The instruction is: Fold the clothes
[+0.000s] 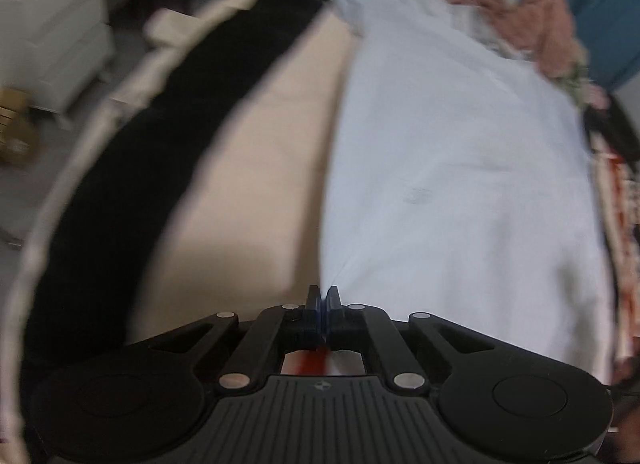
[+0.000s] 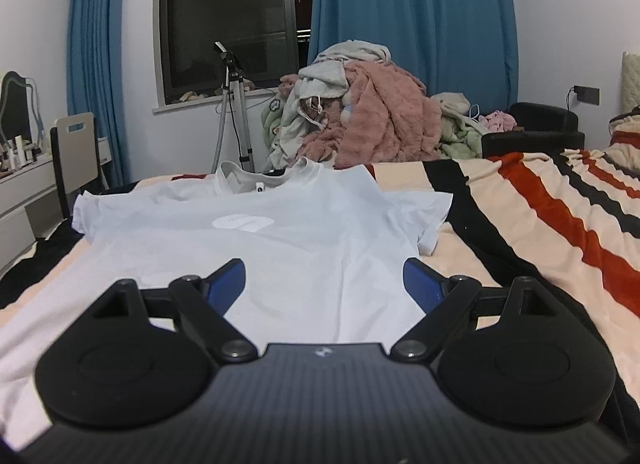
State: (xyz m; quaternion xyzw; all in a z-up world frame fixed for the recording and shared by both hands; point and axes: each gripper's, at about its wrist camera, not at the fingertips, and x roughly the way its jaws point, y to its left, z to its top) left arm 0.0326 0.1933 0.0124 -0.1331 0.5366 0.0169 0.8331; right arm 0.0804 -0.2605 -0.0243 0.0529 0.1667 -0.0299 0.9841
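The left gripper (image 1: 322, 296) has its jaws pressed together on the bottom corner of the white T-shirt (image 1: 448, 168), the cloth running up and away from the pinch toward twelve and one o'clock in the left wrist view, though that view is blurred and how much fabric is caught cannot be told. The right gripper (image 2: 324, 284) hangs just above the shirt's hem with its jaws spread wide and nothing between the blue pads (image 2: 424, 284). To do this step well, I judge, the left pinch should hold the corner through both layers and stay low over the bed, while the right takes the matching corner before any lift, so the hem rises evenly and the fold lands square. A single-handed pull would likely drag the shirt askew. The T-shirt (image 2: 280, 248) itself lies flat and face-up on the striped bedspread (image 2: 560, 232), hem nearest, sleeves spread out at ten and two o'clock, collar farthest at twelve, with a pale oval print on the chest and light wrinkles across the body. Beyond it, at twelve to one o'clock, a heap of unfolded clothes (image 2: 360, 116) waits before the blue curtains (image 2: 412, 16).
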